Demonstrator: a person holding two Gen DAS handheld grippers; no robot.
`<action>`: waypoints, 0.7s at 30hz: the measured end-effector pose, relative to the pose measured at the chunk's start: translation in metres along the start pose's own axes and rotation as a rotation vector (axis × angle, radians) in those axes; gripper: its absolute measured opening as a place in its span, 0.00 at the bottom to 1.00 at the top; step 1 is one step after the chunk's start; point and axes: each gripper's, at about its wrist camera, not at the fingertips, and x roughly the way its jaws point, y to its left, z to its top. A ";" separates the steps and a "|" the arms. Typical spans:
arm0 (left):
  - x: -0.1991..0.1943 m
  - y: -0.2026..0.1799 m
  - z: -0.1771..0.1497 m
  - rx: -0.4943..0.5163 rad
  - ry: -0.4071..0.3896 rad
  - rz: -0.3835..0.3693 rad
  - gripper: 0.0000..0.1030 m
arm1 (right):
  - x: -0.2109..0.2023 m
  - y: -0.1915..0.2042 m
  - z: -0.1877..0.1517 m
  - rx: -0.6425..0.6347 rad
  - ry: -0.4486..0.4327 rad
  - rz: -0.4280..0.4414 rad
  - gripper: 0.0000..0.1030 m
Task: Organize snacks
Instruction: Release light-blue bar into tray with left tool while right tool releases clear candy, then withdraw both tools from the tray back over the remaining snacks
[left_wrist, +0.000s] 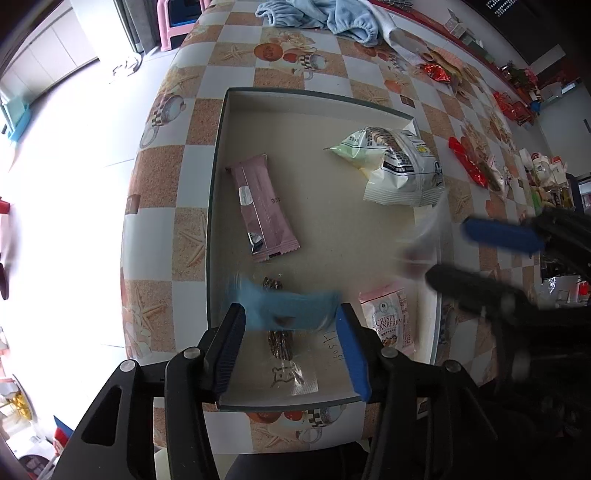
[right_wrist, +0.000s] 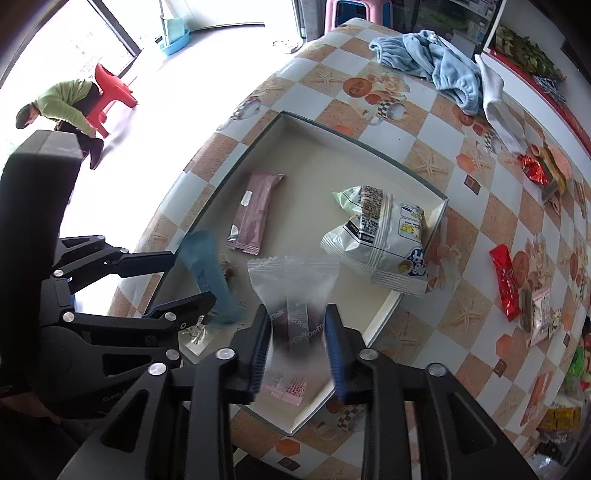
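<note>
A shallow white box (left_wrist: 229, 122) (right_wrist: 436, 206) lies on the checked table. In it are a pink bar (left_wrist: 264, 206) (right_wrist: 255, 210), a white chip bag (left_wrist: 400, 166) (right_wrist: 380, 240), a cranberry packet (left_wrist: 389, 317) and a clear-wrapped dark snack (left_wrist: 280, 343). My left gripper (left_wrist: 291, 347) is open; a blurred blue packet (left_wrist: 288, 308) (right_wrist: 212, 277) is between its fingers, falling over the box. My right gripper (right_wrist: 297, 350) is open; a blurred clear packet (right_wrist: 293, 291) with a dark filling hangs between its fingers above the box. The right gripper also shows in the left wrist view (left_wrist: 476, 254).
Loose snacks lie on the table at the right: red packets (right_wrist: 504, 282) (left_wrist: 469, 160) and others. A blue cloth (right_wrist: 439, 62) (left_wrist: 325, 14) and white cloth (right_wrist: 498, 99) lie at the far end. A person crouches by a red stool (right_wrist: 110, 96) on the floor.
</note>
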 end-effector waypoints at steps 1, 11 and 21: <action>0.000 -0.001 0.000 0.002 0.001 0.003 0.54 | -0.001 -0.001 0.000 0.003 -0.005 -0.007 0.58; 0.004 -0.022 0.002 0.023 0.003 0.008 0.54 | -0.006 -0.022 -0.019 0.076 -0.014 -0.014 0.61; 0.008 -0.089 0.017 0.120 0.002 0.004 0.54 | -0.015 -0.100 -0.076 0.289 0.010 -0.031 0.61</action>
